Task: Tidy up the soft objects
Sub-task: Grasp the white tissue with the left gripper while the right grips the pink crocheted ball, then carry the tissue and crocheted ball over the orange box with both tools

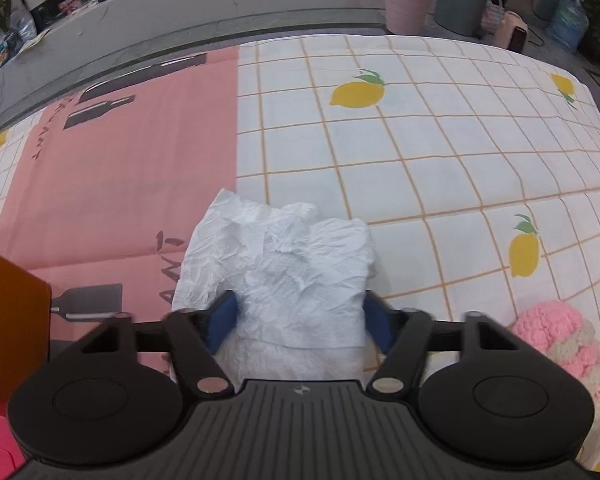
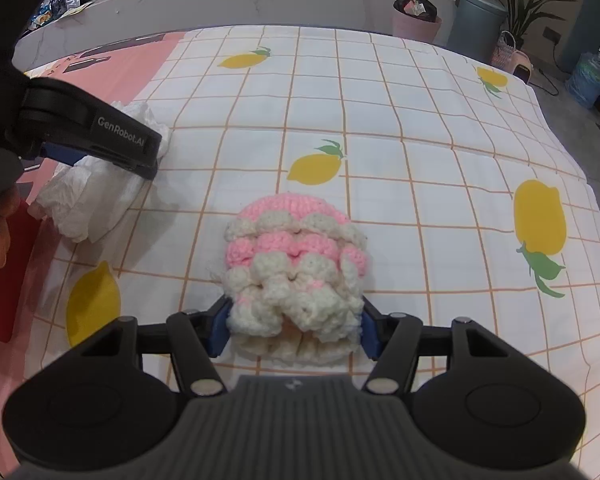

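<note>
On the lemon-print tabletop (image 2: 420, 128), nothing is sorted yet: tissue (image 1: 284, 264) is clamped in the left gripper (image 1: 300, 316), crochet (image 2: 296, 264) in the right gripper (image 2: 294, 326)

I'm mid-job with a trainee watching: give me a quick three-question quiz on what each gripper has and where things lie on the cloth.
1. True or false: the left gripper has the crumpled white tissue paper between its jaws.
2. What sits between the jaws of the right gripper? A) a lemon B) the pink and cream crocheted hat C) a red card
3. Fill in: seen from the right wrist, the tissue paper lies to the ____ of the hat.

Key: 1 true; 2 B; 3 left
</note>
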`<state>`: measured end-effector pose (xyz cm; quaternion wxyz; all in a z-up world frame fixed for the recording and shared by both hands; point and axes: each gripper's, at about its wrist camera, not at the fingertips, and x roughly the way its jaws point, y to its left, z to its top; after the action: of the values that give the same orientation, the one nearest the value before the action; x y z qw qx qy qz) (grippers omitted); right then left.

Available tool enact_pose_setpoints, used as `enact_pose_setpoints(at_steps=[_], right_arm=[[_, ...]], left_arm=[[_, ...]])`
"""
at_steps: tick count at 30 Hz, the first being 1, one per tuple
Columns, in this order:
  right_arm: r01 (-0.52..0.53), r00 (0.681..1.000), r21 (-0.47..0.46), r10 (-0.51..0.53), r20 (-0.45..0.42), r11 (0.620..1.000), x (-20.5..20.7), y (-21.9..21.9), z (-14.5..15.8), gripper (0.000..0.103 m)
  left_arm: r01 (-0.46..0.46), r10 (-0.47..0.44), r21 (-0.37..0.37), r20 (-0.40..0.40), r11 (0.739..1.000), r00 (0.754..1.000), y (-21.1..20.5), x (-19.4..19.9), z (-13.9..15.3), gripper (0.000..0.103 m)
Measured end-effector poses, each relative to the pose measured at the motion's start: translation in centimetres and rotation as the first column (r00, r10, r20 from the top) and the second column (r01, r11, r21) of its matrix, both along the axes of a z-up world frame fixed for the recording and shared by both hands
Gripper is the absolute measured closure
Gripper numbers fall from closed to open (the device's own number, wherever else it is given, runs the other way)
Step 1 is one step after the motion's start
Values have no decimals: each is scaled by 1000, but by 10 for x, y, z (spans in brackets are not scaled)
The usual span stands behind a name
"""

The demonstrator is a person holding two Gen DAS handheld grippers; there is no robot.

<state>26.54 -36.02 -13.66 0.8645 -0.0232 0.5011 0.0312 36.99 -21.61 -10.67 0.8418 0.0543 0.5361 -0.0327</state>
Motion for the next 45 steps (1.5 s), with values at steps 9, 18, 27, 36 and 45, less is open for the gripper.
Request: enact_pose_setpoints(at_steps=[9, 18, 27, 36, 45], right_arm=[[0, 1000, 2, 0, 15, 1000, -1, -1, 2, 46], [89, 995, 12, -90, 51, 996, -7, -6, 15, 58], [127, 986, 55, -132, 101, 990, -25, 3, 30, 74], [115, 971, 255, -163, 175, 960, -48, 5, 60, 79], [-175, 940, 274, 78, 332, 946, -95, 132, 127, 79]], left_arm=[[107, -107, 6, 100, 994, 989, -12, -21, 14, 84], [176, -141, -132, 241, 975, 960, -18, -48, 61, 85], [270, -224, -99, 330, 958, 917, 13, -94, 128, 84], [244, -235, 41, 456, 969, 858, 92, -145, 169, 84], [176, -213, 121, 487, 977, 847, 183, -186, 192, 84]])
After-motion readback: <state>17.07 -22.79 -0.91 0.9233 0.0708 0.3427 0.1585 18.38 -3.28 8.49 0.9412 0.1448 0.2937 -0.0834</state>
